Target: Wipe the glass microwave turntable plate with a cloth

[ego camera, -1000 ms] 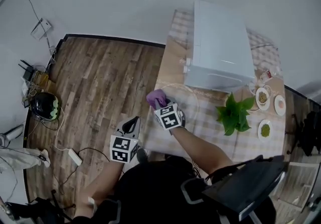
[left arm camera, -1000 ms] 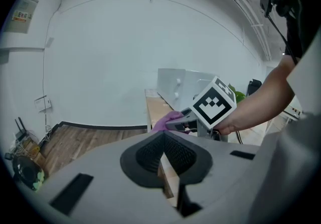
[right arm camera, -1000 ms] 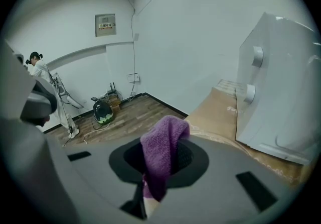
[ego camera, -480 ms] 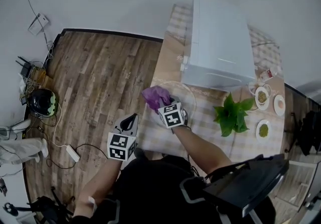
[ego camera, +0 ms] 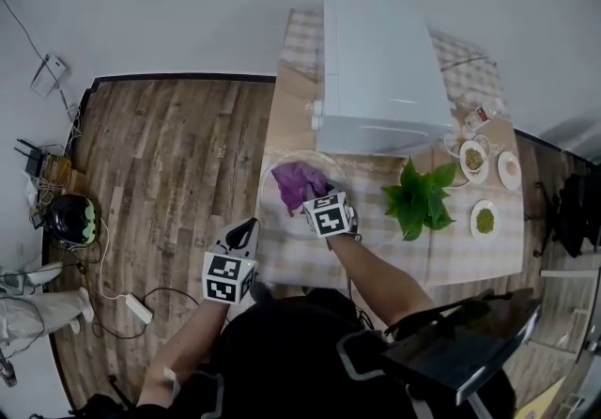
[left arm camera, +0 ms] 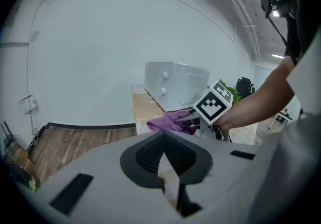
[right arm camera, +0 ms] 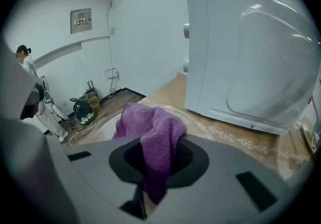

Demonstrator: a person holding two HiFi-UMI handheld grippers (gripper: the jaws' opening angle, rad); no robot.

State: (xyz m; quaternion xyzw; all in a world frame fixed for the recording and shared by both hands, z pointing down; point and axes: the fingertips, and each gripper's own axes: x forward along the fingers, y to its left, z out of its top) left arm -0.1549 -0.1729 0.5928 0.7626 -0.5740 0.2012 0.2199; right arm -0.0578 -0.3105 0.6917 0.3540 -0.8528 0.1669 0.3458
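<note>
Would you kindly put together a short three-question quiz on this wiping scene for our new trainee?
1. True or false: the right gripper has its jaws closed on the purple cloth.
2. Where does the glass plate lie? A: on the wooden floor. B: on the table, in front of the white microwave. C: inside the microwave.
3. Fill in: the left gripper, off the table's edge over the floor, holds ____.

Key: 1 true; 2 B; 3 nothing, its jaws are together and empty.
</note>
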